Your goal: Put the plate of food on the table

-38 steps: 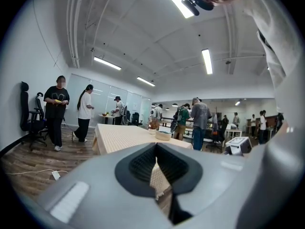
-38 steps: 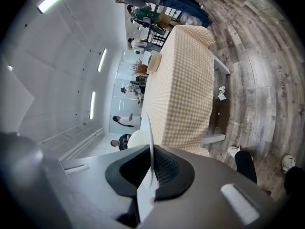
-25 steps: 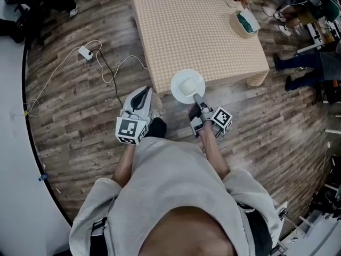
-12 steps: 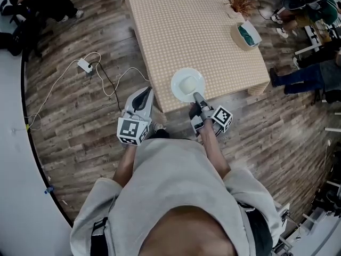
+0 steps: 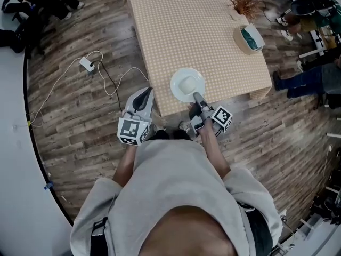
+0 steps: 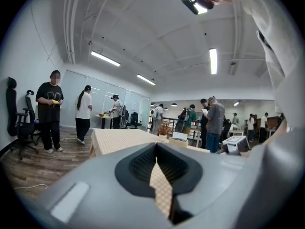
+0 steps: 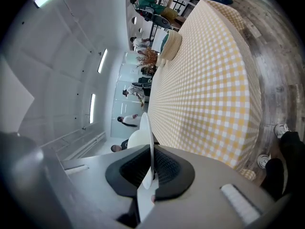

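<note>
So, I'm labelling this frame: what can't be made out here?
- Food on the plate: in the head view it is too small, just a pale mound; the right gripper view sees the plate edge-on.
- Whether the plate rests on the table: the head view looks from above.
- Basket contents: head view, too small.

A white power strip (image 5: 85, 64) lies on the grey-brown plank floor (image 5: 69, 127), and strip lights (image 6: 213, 61) line the white ceiling (image 6: 157, 37).
</note>
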Demonstrator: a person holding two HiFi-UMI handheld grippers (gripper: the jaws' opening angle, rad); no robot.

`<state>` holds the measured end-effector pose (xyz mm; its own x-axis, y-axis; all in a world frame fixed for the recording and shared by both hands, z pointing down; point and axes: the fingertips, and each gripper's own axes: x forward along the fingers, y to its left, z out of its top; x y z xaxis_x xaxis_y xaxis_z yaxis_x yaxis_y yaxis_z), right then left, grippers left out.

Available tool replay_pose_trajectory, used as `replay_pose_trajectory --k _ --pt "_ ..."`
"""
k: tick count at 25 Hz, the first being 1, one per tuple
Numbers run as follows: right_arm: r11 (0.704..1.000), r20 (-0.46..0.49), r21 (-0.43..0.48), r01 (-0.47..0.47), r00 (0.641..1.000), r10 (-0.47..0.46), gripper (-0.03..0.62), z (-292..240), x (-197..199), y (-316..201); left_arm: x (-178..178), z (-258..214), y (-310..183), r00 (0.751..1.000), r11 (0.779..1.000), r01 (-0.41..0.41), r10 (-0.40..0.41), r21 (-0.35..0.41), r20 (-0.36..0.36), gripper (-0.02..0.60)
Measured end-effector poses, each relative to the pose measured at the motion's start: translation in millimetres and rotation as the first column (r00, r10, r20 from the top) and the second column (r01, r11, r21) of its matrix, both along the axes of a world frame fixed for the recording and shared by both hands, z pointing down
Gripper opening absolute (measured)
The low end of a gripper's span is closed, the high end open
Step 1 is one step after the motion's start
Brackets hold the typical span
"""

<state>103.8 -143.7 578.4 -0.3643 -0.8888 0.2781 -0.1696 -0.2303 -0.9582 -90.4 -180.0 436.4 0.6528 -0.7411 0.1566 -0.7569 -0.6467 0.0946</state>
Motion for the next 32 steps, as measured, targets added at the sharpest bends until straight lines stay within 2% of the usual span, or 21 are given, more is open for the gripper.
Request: replay_pose_trajectory --k 9,16,21,32 --pt "0.996 -0.002 -0.017 0.084 0.996 -0.084 0.011 2 24 -7 25 6 4 0.997 0.997 0.072 -0.072 -0.023 0.015 0.009" --pt "0.997 0.040 0.012 0.083 0.996 -0.083 0.011 5 37 -6 38 8 10 0.996 0.996 0.080 -0.079 -0.033 0.027 0.008" --pt "0.994 0.022 -0.070 0.081 0.997 -0.080 0.011 25 39 16 37 21 14 0.996 0.995 0.082 -0.080 -0.063 0.036 0.008" --pt "0.990 0.051 -0.122 0.075 0.996 -0.069 0.012 66 40 50 40 60 24 0.997 0.987 0.065 -0.057 -0.145 0.057 0.008"
